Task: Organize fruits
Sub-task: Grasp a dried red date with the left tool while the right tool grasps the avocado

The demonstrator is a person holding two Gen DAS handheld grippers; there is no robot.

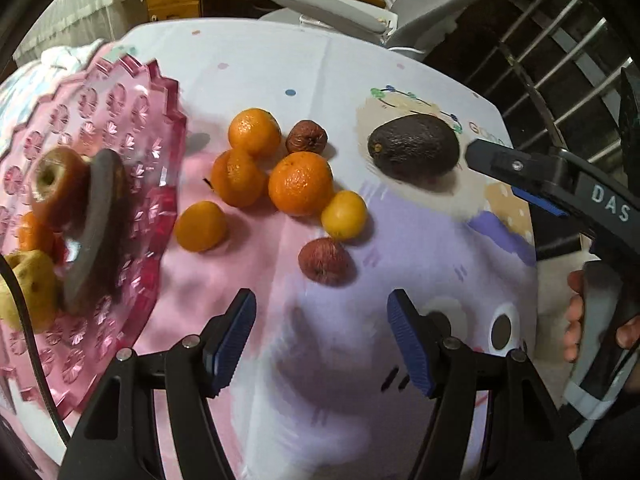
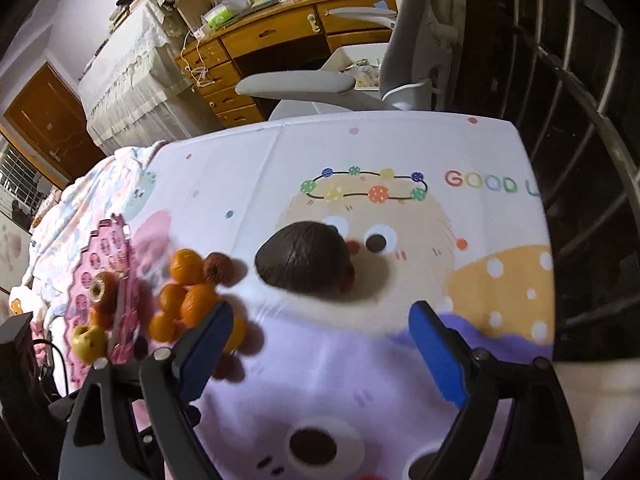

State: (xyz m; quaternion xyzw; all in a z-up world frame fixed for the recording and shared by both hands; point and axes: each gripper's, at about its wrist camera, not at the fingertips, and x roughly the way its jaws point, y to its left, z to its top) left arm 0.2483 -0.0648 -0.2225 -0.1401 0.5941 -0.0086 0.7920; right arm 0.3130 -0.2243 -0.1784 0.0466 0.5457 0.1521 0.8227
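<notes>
The right gripper (image 2: 320, 340), jaws wide and empty, lines up on the avocado (image 2: 304, 258) lying apart from the oranges (image 1: 300, 182); next it must straddle and close. The left gripper (image 1: 322, 336) hangs open. The tablecloth (image 2: 400, 140) reads "GOOD", the gripper "DAS"

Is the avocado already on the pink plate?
No, the avocado lies on the tablecloth, well apart from the pink plate.
</notes>
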